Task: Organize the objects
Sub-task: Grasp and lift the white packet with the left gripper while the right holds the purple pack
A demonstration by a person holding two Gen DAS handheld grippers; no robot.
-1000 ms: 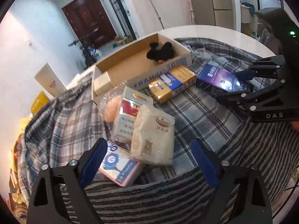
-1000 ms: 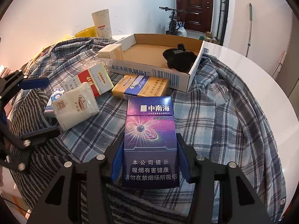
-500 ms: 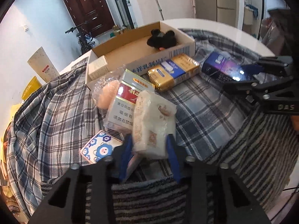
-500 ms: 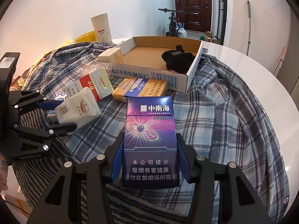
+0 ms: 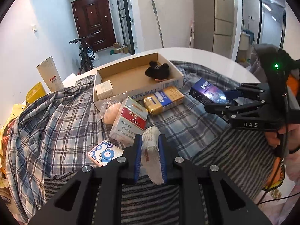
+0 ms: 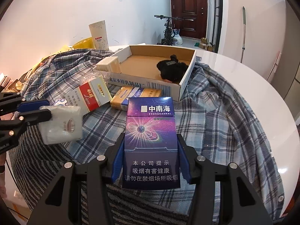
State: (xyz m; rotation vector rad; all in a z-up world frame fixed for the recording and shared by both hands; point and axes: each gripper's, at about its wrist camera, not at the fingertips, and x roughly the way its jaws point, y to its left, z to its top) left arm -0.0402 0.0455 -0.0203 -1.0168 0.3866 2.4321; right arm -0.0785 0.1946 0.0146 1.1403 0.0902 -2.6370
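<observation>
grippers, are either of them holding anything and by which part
Both hold. The left gripper has just closed across the flat faces of the soft white plastic-wrapped packet. The right gripper clamps the purple cigarette pack by its two narrow sides, near the bottom.

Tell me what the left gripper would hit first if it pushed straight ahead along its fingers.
Likely the red-and-white cigarette pack, which lies just beyond the white tissue packet clamped in the left gripper. The gripper may be raised above it, though; depth is unclear.
</observation>
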